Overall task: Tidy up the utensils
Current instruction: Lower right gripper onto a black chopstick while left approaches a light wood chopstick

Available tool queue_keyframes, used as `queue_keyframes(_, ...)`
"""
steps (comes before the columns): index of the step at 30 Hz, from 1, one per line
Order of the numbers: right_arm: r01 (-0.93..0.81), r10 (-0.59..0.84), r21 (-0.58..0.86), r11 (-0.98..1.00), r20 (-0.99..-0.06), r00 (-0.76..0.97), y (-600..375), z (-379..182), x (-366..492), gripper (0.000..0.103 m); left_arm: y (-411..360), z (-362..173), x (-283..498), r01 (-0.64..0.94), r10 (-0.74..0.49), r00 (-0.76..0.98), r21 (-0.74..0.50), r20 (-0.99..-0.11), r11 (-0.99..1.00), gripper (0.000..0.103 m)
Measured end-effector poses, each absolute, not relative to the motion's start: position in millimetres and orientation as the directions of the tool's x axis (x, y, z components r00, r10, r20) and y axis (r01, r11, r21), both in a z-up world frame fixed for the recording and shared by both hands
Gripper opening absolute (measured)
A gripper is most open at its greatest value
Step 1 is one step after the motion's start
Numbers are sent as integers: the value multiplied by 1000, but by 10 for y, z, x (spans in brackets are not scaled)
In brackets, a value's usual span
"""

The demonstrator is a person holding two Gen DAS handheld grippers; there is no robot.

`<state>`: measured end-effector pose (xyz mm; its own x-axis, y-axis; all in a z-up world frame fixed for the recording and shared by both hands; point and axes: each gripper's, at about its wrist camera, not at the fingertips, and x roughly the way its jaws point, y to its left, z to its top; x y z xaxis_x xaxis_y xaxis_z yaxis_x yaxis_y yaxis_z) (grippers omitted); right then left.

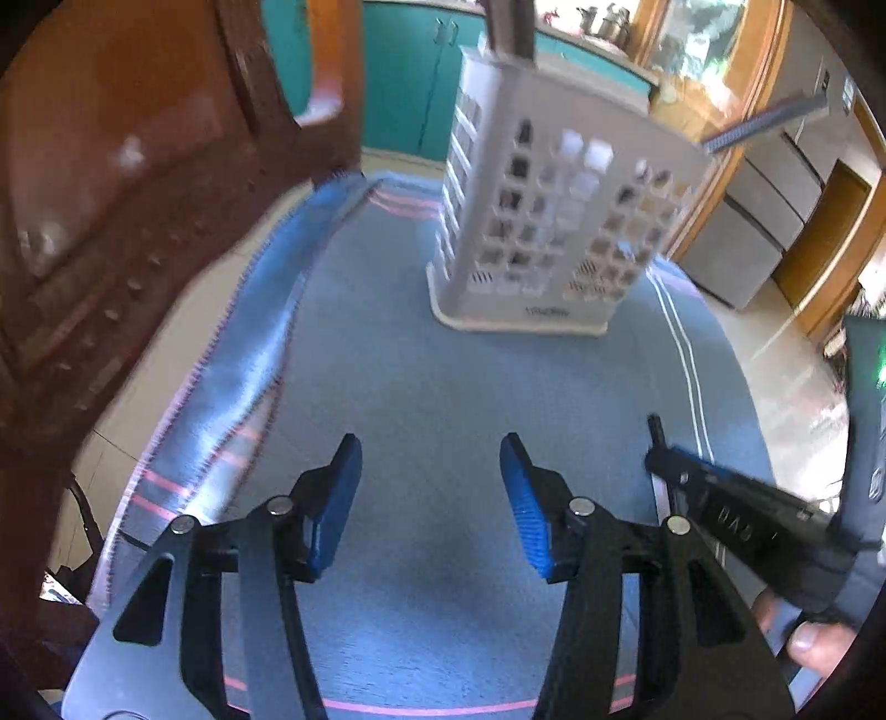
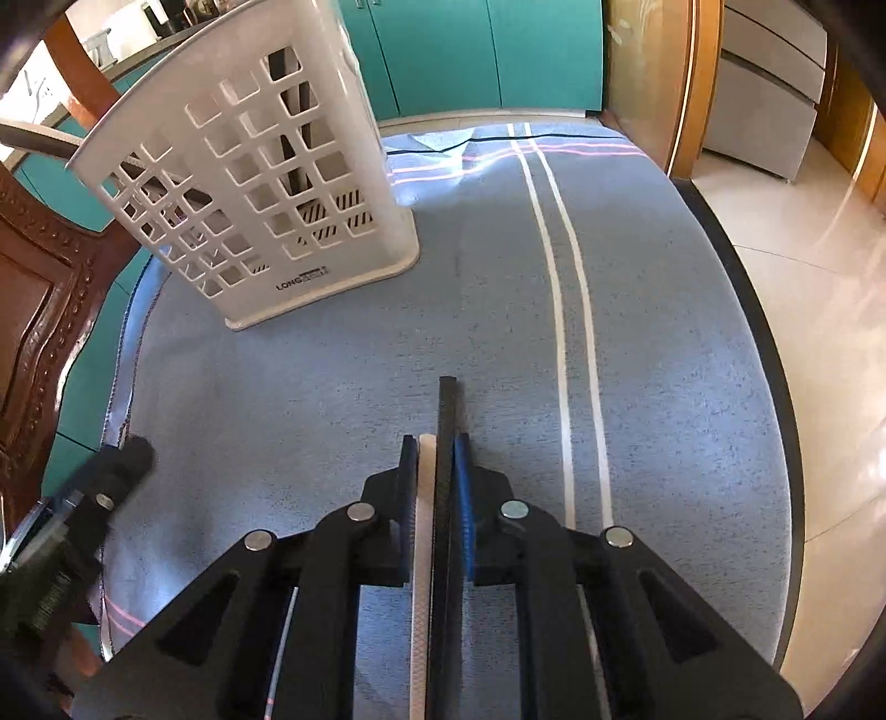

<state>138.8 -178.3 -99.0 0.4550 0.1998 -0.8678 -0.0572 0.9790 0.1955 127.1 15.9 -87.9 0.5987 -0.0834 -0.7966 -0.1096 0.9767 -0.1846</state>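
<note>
A white perforated utensil holder stands on the blue tablecloth, with dark utensil handles sticking out of its top. It also shows in the right wrist view at upper left. My left gripper is open and empty, a way in front of the holder. My right gripper is shut on two thin sticks, a black one and a white one, held above the cloth. The right gripper also shows at the right edge of the left wrist view.
A carved brown wooden chair stands close on the left. The cloth has white stripes and pink lines. The table's right edge drops to a tiled floor. Teal cabinets and grey drawers stand behind.
</note>
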Motion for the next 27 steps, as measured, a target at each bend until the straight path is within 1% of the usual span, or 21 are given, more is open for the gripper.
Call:
queue_keyframes(3, -39, 214, 223, 974, -852, 478, -1843, -932, 1372, 14, 97, -977, 1306, -83, -127, 558, -207, -820, 975, 56)
queue_keyframes(7, -14, 189, 221, 975, -800, 569, -2021, -687, 1282, 15, 59, -1034, 1345, -55, -156, 538, -219, -829, 974, 57)
queue_keyframes(10, 2, 186, 228, 974, -801, 569, -2110, -657, 1269, 15, 65, -1077, 1394, -17, -233, 507, -280, -830, 960, 58)
queue_keyframes(12, 22, 191, 243, 970, -812, 551, -2176, -685, 1273, 16, 31, -1094, 1402, 22, -292, 487, -322, -823, 946, 61)
queue_keyframes(14, 38, 198, 259, 965, -818, 541, -2209, -695, 1282, 16, -75, -1098, 1400, 79, -327, 477, -331, -816, 940, 61)
queue_keyframes(16, 41, 205, 269, 962, -817, 538, -2168, -699, 1341, 17, -173, -1111, 1396, 110, -325, 476, -311, -817, 944, 61)
queue_keyframes(18, 37, 210, 271, 962, -817, 537, -2161, -692, 1343, 24, -250, -1119, 1400, 123, -300, 488, -275, -820, 953, 61)
queue_keyframes(23, 8, 193, 229, 973, -837, 512, -2082, -729, 1335, 25, -225, -1132, 1446, 104, -309, 490, -297, -815, 949, 61)
queue_keyframes(27, -54, 234, 238, 970, -840, 489, -1919, -807, 1475, 25, -265, -1125, 1424, 106, -281, 493, -264, -823, 959, 61)
